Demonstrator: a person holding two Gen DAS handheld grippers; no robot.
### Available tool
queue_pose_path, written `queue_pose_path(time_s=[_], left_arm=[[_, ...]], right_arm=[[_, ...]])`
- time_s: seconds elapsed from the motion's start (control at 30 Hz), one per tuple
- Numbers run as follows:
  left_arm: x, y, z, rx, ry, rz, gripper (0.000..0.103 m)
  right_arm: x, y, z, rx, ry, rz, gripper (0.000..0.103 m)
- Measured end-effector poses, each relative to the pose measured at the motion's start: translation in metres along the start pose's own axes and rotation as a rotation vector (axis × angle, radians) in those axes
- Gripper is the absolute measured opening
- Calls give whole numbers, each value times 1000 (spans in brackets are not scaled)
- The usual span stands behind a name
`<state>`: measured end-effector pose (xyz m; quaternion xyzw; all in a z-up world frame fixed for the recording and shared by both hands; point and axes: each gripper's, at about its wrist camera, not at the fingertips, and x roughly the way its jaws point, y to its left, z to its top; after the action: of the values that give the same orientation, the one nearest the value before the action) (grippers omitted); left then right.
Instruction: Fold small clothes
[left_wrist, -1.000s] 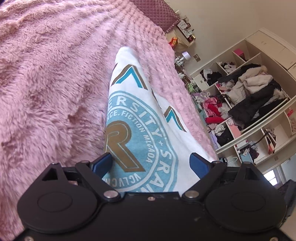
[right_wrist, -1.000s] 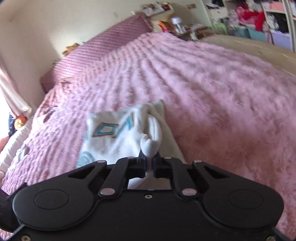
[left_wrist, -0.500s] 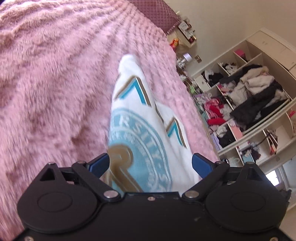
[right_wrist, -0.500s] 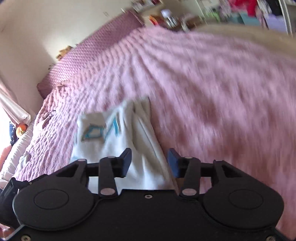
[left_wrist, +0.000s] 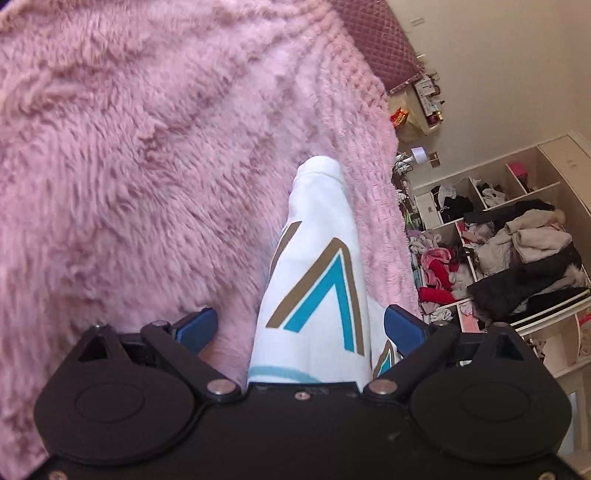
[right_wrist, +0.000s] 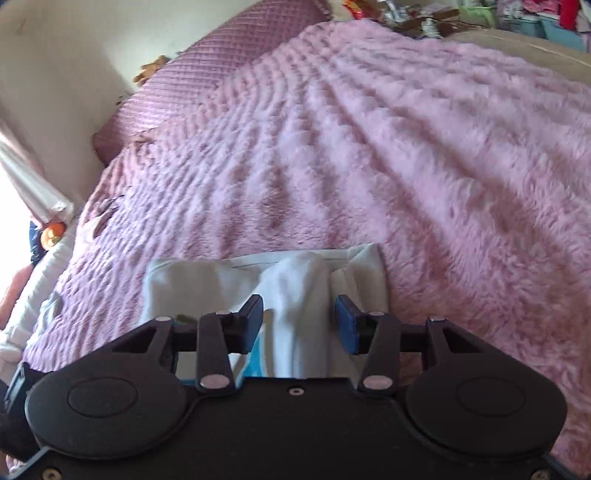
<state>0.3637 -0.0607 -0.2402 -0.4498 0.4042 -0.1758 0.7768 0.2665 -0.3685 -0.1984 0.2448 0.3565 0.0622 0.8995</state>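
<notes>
A small white T-shirt (left_wrist: 317, 266) with blue and brown chevrons and a round blue print lies on the fluffy pink blanket (left_wrist: 147, 147). In the left wrist view it runs away from me between the fingers. My left gripper (left_wrist: 301, 325) is open, jaws wide apart either side of the shirt. In the right wrist view the shirt (right_wrist: 295, 280) lies folded, with a raised ridge of cloth in the middle. My right gripper (right_wrist: 299, 321) is open, its blue pads either side of that ridge, not gripping it.
The pink blanket (right_wrist: 406, 147) covers the whole bed. A purple quilted headboard cushion (right_wrist: 221, 66) stands at the far end. Open shelves (left_wrist: 517, 251) stuffed with clothes stand beside the bed, with a cluttered nightstand (left_wrist: 417, 118) near the headboard.
My right gripper was shut on a fold of the shirt and has opened, letting it drop. My left gripper has slid back along the shirt, from the round print to the chevrons.
</notes>
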Motion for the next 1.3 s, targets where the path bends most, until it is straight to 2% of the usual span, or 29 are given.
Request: queue_pose_path(time_s=[0.1, 0.2, 0.3, 0.33, 0.43, 0.47, 0.53, 0.6, 0.67, 0.73, 0.83, 0.9, 0.97, 1.07, 1.2, 1.3], left_arm=[[11, 4, 6, -61, 2, -11, 103], [19, -1, 11, -72, 3, -8, 103], [21, -7, 11, -54, 1, -5, 103], [19, -8, 9, -47, -2, -8, 103], [21, -12, 8, -22, -10, -19, 103], [25, -14, 9, -12, -11, -9, 103], [32, -18, 7, 17, -23, 25, 103], [39, -26, 4, 81, -25, 69, 103], [46, -34, 2, 141, -2, 113, 103], [46, -39, 1, 166, 11, 129, 103], [29, -48, 1, 181, 22, 98, 103], [6, -56, -6, 254, 16, 88, 103], [-23, -62, -20, 363, 6, 86, 103], [-68, -59, -51, 489, 6, 85, 103], [-110, -45, -96, 567, 25, 74, 96], [-126, -38, -130, 664, 22, 93, 93]], right_arm=[[8, -8, -3, 59, 9, 38, 45], [14, -10, -3, 91, 16, 69, 44], [11, -5, -3, 77, 3, 57, 11], [5, -2, -2, 71, -26, 42, 7], [-17, 1, 6, 42, -154, 33, 5], [-14, -1, 9, 36, -145, 22, 5], [7, -6, 7, 18, -72, -57, 4], [29, -15, 0, -1, -17, -122, 8], [31, -21, 0, 23, -14, -111, 12], [22, -23, 4, 55, -7, -83, 24], [-15, -14, 6, 20, -5, -28, 32], [-51, -5, -4, -59, -17, 18, 34], [-88, -1, -22, -124, -31, 28, 42], [-128, -6, -57, -159, -7, 3, 44], [-153, -16, -96, -144, 10, -92, 44], [-160, -22, -111, -75, 9, -100, 44]])
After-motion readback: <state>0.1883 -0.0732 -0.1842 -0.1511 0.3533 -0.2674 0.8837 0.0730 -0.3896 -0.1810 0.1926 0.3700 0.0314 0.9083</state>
